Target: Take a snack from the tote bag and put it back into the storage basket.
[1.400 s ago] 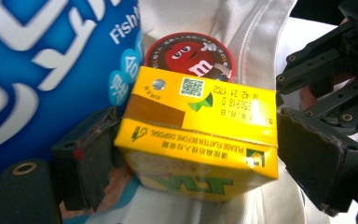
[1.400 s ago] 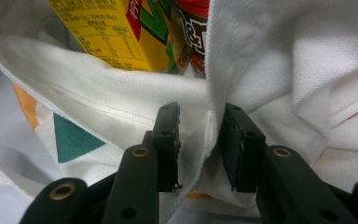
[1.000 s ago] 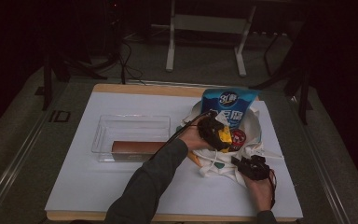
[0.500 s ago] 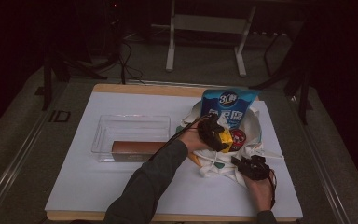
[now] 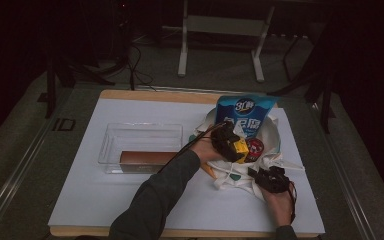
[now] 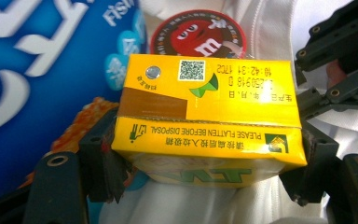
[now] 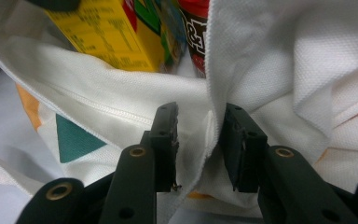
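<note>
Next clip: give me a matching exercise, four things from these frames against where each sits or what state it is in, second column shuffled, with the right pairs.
Things:
1. yellow carton
2. brown box
3. blue pouch
4. bag rim

Places or states:
A. lying in the clear tray
B. between the right gripper jaws
C. between the left gripper jaws
D. standing upright at the far side of the white bag

Pairs: 1-C, 2-A, 3-D, 4-B

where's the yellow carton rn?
High view: yellow carton sits right of centre, between the left tongs over the white bag, beside the red-lidded tub.
</note>
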{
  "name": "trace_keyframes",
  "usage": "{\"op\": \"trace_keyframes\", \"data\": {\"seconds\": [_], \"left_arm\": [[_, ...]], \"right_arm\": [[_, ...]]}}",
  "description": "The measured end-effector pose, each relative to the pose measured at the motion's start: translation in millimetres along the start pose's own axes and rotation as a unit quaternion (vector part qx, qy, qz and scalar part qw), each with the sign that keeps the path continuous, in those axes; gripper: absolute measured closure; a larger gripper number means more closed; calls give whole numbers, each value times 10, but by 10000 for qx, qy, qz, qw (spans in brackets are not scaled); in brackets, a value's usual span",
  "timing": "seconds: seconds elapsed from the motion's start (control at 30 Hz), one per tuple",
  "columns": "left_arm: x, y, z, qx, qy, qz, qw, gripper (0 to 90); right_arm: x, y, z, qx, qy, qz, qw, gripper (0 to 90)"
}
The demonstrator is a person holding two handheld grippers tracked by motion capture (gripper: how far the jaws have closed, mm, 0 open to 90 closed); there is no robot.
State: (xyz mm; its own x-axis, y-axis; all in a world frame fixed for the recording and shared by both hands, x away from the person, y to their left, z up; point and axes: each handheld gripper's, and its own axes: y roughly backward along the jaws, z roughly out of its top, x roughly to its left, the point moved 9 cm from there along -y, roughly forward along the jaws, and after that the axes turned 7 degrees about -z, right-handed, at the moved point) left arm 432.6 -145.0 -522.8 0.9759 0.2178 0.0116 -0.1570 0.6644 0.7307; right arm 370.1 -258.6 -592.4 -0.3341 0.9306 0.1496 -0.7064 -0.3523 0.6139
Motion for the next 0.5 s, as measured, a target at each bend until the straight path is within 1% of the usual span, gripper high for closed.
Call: {"op": "trace_keyframes", "data": {"seconds": [0.13,0.23,0.27,0.3,0.37,0.4,0.5], "left_arm": [[12,78,9,-69,49,2,10000,279],[17,139,13,-85,32,37,10000,279],[15,169,21,-130,76,43,9999,279],[18,196,22,-118,48,51,9999,278],[14,235,35,-174,63,58,9998,278],[16,253,41,-182,32,76,9998,278],[11,304,64,-231,21,85,9997,278]], "right_arm": [[0,0,0,-1,1,0,10000,668],[0,0,0,-2,3,-3,10000,669],[0,-1,1,-7,10,-5,10000,669],[0,0,0,-3,9,-4,10000,669],[-1,-1,2,-11,11,-3,10000,668],[-1,-1,1,-10,14,-7,10000,668],[-1,0,1,-7,14,-4,10000,669]]}}
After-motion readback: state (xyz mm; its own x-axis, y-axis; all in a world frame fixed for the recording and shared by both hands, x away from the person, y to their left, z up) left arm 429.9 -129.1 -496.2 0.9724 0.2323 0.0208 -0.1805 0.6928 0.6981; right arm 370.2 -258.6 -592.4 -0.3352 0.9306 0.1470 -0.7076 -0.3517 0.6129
